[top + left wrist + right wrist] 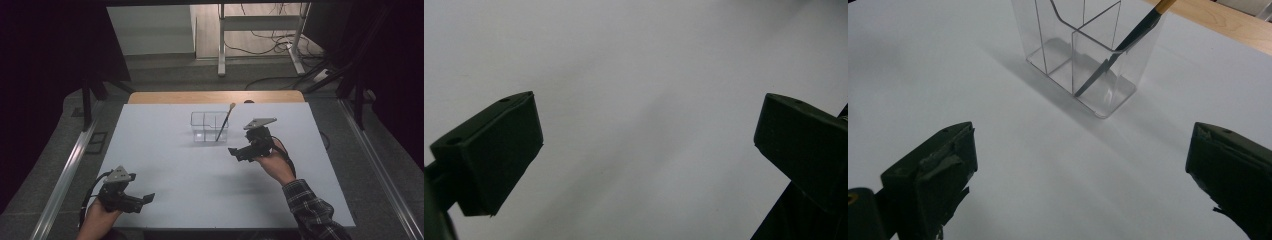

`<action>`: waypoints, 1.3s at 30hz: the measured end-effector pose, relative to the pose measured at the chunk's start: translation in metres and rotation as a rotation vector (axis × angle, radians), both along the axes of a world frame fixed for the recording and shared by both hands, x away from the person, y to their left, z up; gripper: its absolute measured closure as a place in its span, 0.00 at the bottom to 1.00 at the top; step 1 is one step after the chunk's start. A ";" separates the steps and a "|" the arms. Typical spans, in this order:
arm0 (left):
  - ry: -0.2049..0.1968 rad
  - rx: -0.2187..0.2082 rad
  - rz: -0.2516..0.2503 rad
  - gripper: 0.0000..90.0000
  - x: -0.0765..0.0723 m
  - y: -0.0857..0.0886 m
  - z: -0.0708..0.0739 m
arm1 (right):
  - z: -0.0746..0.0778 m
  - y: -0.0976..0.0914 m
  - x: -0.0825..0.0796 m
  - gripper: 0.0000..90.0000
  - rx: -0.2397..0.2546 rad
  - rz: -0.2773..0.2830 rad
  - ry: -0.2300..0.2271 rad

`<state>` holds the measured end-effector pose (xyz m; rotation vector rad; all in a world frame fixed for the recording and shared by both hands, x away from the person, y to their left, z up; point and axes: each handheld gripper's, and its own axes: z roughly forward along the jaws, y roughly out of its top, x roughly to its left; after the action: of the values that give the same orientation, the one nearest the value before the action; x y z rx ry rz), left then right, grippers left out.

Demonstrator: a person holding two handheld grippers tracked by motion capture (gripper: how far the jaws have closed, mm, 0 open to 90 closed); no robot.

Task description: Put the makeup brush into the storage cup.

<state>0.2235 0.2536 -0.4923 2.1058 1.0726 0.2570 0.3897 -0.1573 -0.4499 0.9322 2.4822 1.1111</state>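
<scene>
A clear plastic organiser [209, 126] with inner dividers stands upright near the middle of the white table [165, 165]. A thin dark brush [224, 123] with a tan end leans in its right compartment. In the right gripper view the organiser [1083, 55] and the brush [1128, 42] lie just ahead. My right gripper [235, 152] hovers to the right of the organiser, open, with nothing between its jaws. My left gripper [147, 198] rests low near the front left corner, open and empty. The left gripper view has bare table [644, 100] between the jaws.
A wooden strip [215, 96] runs along the table's far edge. Beyond it stand a white metal frame [260, 30] and loose cables [272, 42] on the floor. Metal rails [65, 180] flank both sides of the table.
</scene>
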 end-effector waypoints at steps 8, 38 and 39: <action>0.001 -0.001 0.003 0.00 0.000 0.000 0.000 | 0.000 -0.003 -0.005 0.01 0.006 0.002 0.008; 0.001 0.003 0.002 0.00 0.000 0.000 0.000 | -0.001 -0.029 -0.026 0.00 0.017 -0.009 0.011; 0.000 0.003 0.002 0.00 0.000 0.000 0.000 | -0.001 -0.031 -0.028 0.00 0.014 -0.010 0.010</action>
<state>0.2235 0.2533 -0.4924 2.1076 1.0753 0.2593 0.3621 -0.1882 -0.4512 0.9561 2.4781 1.1249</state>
